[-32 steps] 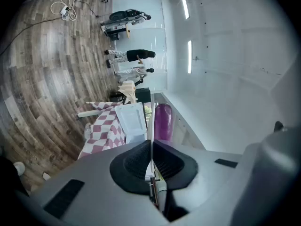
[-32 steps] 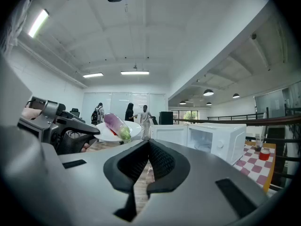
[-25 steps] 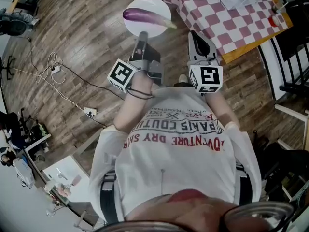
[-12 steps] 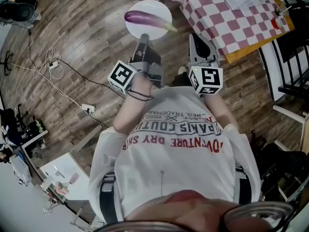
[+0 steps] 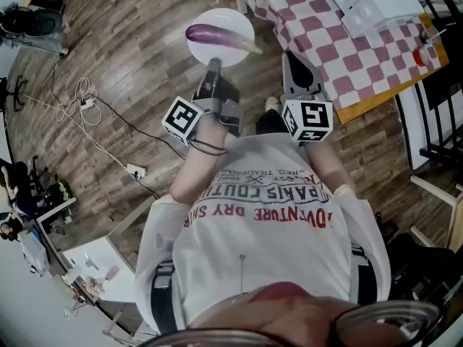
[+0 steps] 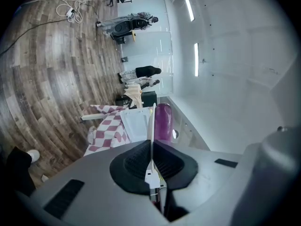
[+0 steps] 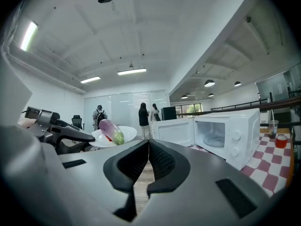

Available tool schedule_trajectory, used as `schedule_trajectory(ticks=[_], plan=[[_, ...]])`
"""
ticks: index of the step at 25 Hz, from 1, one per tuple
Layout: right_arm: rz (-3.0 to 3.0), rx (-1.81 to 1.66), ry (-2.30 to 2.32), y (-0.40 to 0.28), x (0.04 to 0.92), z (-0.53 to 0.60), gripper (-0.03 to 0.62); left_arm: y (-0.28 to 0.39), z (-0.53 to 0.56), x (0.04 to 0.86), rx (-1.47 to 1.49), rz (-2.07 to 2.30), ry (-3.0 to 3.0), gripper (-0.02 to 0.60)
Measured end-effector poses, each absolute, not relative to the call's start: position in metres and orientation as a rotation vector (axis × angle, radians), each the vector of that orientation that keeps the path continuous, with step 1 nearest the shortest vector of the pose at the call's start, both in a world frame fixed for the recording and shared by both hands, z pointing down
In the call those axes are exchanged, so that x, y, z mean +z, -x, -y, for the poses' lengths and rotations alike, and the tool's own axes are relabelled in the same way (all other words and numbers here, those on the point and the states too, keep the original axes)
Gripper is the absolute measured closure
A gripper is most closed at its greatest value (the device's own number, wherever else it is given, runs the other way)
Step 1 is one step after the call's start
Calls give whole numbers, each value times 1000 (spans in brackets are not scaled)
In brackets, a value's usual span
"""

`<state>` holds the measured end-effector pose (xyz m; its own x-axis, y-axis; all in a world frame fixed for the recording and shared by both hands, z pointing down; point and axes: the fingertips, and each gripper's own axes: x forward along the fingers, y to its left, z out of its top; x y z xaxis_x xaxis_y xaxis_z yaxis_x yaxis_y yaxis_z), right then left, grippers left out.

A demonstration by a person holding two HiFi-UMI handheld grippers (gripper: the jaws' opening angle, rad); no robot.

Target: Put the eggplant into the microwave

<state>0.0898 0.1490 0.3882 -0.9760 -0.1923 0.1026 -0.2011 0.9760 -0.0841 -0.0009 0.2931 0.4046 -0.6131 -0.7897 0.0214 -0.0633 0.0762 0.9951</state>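
Note:
A purple eggplant (image 5: 215, 35) lies on a white plate (image 5: 233, 16) held out level above the wooden floor. My left gripper (image 5: 213, 66) is shut on the plate's near rim. In the left gripper view the plate (image 6: 151, 126) shows edge-on between the pads, with the eggplant (image 6: 163, 120) on it. My right gripper (image 5: 292, 55) is shut and empty, beside the plate and close to the table's corner. The white microwave (image 7: 225, 136) stands on the checked table with its door (image 7: 172, 131) swung open and its cavity empty. The right gripper view also shows the plate (image 7: 127, 133) and eggplant (image 7: 111, 130) at its left.
The red-and-white checked table (image 5: 329, 38) with the microwave (image 5: 365, 2) is at upper right, a dark chair (image 5: 441, 121) beside it. Cables and a power strip (image 5: 83, 103) lie on the floor at left. Several people (image 7: 143, 118) stand far off by glass walls.
The table and microwave have come further into the head view, nearer the grippers. Both grippers and the plate with the eggplant kept their places relative to each other.

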Motion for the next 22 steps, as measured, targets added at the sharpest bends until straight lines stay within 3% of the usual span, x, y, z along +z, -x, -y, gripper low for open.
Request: schedule_trajectory(ticks=[12,22], plan=[[3010,194,-377,-18,387,-3,568,72,-160,416,-1527,1757,-805,545],[2955,296,-545,-15,408,84,568,89,-52,432,-1385,1664,-869,545]])
